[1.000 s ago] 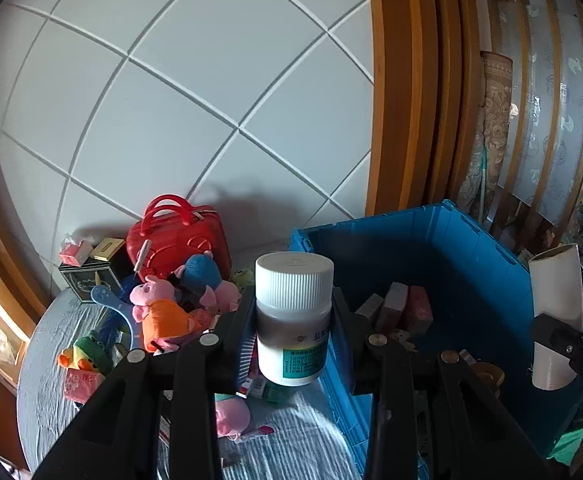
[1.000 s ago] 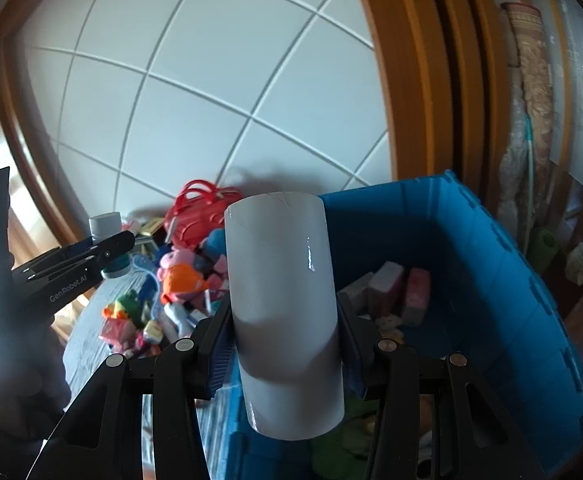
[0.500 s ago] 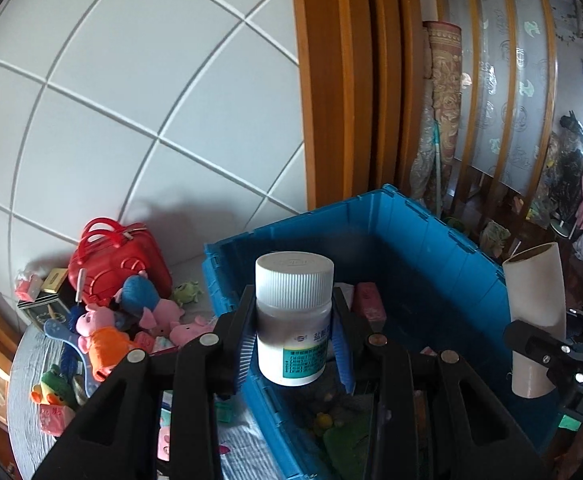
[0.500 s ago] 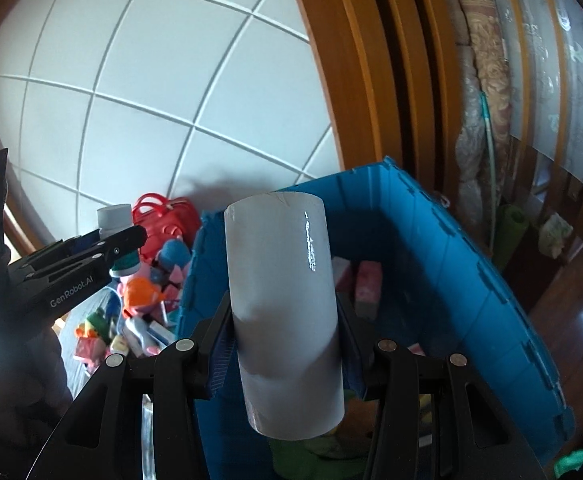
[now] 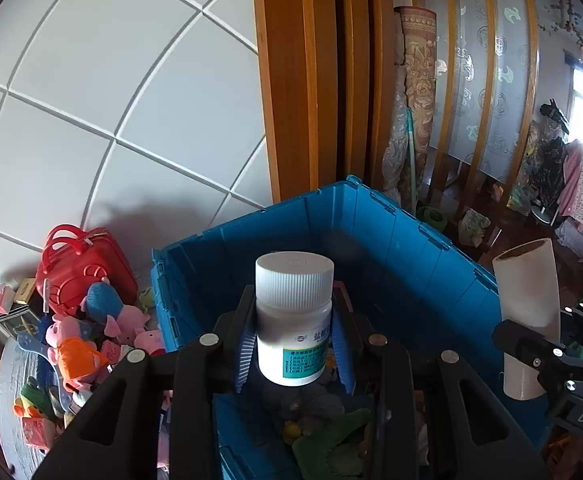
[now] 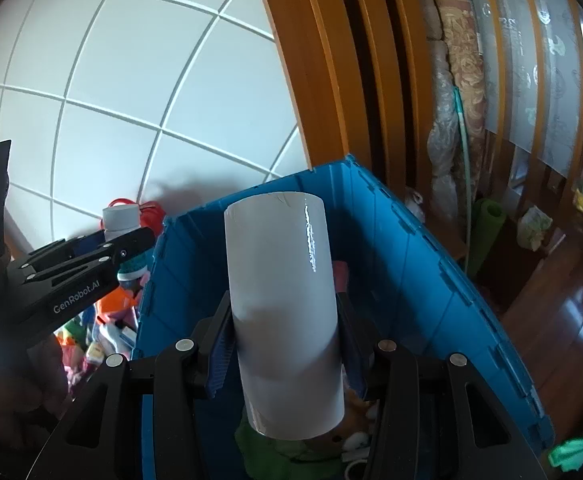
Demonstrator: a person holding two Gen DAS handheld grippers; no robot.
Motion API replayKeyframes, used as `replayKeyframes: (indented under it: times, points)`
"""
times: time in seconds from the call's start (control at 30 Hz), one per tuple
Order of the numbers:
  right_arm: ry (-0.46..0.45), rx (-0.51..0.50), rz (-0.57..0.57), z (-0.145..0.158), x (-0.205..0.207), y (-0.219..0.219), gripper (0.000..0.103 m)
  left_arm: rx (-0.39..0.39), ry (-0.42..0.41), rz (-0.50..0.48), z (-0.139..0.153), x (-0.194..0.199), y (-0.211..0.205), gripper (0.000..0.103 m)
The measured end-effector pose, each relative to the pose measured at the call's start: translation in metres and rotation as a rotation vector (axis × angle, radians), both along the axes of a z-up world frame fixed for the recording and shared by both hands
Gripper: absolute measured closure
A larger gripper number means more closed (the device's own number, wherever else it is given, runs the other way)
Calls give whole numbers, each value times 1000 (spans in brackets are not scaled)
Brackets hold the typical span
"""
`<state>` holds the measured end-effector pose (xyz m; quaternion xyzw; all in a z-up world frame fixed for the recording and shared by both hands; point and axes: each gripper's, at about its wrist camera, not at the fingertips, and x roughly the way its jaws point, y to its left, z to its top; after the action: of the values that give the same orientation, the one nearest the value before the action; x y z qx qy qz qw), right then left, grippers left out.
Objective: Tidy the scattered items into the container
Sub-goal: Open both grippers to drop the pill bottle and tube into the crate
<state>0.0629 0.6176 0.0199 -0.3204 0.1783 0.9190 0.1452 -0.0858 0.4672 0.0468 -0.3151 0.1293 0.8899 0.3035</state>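
Both grippers point steeply down over the blue container (image 5: pixel 395 248). The left gripper (image 5: pixel 293 354) is clamped on an upright white pill bottle (image 5: pixel 293 320), held above the container's near left corner. The bottle's teal label carries small print, not legible. The right gripper (image 6: pixel 285 354) grips an upright white cardboard tube (image 6: pixel 283 312) above the container's interior. In the right wrist view the left gripper's side reads "GenRobot.AI". Scattered plush toys (image 5: pixel 87 344) lie left of the container.
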Motion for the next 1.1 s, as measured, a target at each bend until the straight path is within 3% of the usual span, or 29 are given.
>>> replayKeyframes:
  times: [0.77, 0.8, 0.83, 0.87, 1.1]
  points:
    - [-19, 0, -9, -3, -24, 21, 55, -20, -13, 3, -5, -22, 21, 68]
    - [-22, 17, -19, -2, -25, 21, 52, -43, -28, 1, -7, -24, 23, 59]
    - [-20, 22, -28, -1, -26, 22, 23, -36, -58, -8, -9, -28, 23, 28]
    - [-6, 17, -35, 0, -26, 23, 3, -2, -82, -12, -9, -32, 19, 8]
    - [29, -20, -57, 4, -17, 29, 0, 22, -81, 46, -10, -41, -7, 6]
